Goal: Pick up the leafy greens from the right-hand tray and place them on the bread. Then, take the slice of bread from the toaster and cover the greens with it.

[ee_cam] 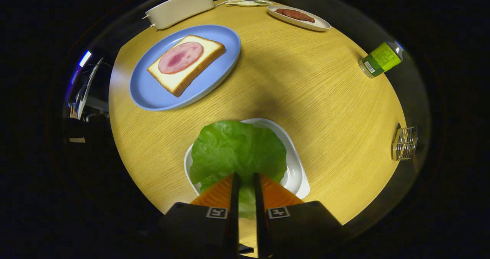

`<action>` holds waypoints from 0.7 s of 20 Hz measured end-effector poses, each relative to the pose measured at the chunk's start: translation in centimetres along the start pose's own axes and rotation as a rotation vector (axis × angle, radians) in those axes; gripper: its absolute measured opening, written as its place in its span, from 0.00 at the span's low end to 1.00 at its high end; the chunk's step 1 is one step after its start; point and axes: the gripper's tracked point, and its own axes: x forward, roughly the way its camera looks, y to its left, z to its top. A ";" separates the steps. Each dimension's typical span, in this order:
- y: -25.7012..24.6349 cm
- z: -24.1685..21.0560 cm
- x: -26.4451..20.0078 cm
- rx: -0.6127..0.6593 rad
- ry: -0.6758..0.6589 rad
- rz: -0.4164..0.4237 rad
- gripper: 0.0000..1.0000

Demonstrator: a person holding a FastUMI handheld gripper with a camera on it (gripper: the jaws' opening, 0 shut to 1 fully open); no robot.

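Your gripper point(245, 180) is pinching the greens point(237, 152): both fingers point(234, 190) are nearly together w/ the leaf's near edge squeezed in the narrow gap between them. The leaf lies over the white tray point(294, 163), covering most of it; can't tell if it's lifted off the tray yet. Beyond the fingers, to the left, a blue plate point(153, 94) on the worktop point(306, 90) holds the bread point(187, 65) w/ a round ham slice point(180, 57) on top. Behind the plate is the toaster point(180, 8). Far side has a white dish point(317, 23) w/ a brown patty point(295, 15). On the right, a green bottle point(381, 59) lies on its side, well apart from a small wire rack point(405, 143).
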 end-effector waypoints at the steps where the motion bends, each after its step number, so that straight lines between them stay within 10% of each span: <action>1: 0.0 -0.1 0.0 -0.017 -0.002 -0.003 0.10; 14: 1.2 5.3 -10.4 -0.006 -0.082 -0.054 0.06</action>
